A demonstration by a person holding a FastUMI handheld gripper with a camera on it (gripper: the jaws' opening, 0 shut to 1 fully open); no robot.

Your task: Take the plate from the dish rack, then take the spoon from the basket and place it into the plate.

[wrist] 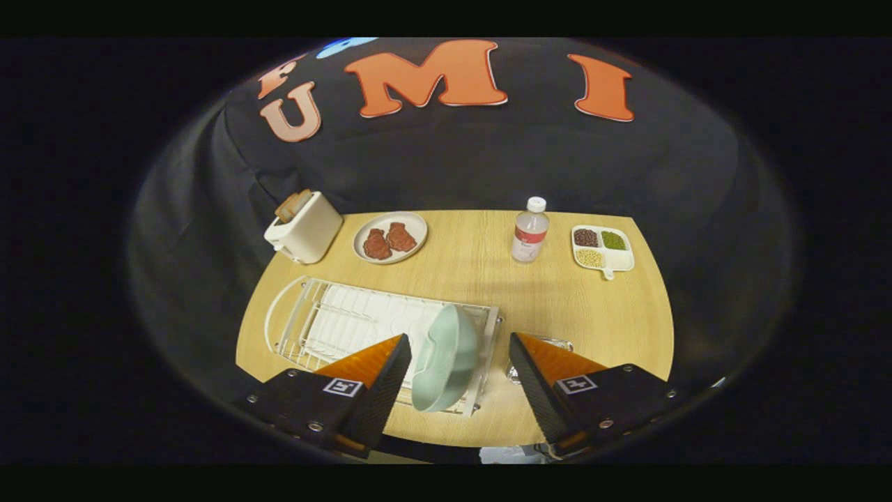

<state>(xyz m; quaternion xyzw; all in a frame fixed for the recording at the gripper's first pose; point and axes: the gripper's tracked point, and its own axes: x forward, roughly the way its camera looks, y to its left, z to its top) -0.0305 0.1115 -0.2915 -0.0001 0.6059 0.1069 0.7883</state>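
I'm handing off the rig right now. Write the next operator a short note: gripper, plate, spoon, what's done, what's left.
Gripper: open, holding nothing, fingers either side of the plate.
Plate: on edge in the dish rack, between the fingers, not yet gripped.
Basket: just beyond the right finger, mostly hidden; I can't make out the spoon.
Done: nothing yet.
Left: grip and lift out the plate, set it down, then put the spoon in it.

toaster (306, 229): cream one at about 10 o'clock on the wooden table (474, 279), bread sticking out the top
meat plate (390, 238): 11 o'clock, just beside the toaster
bottle (530, 231): 1 o'clock, upright, white cap
divided dish (603, 248): 2 o'clock, beans in three sections
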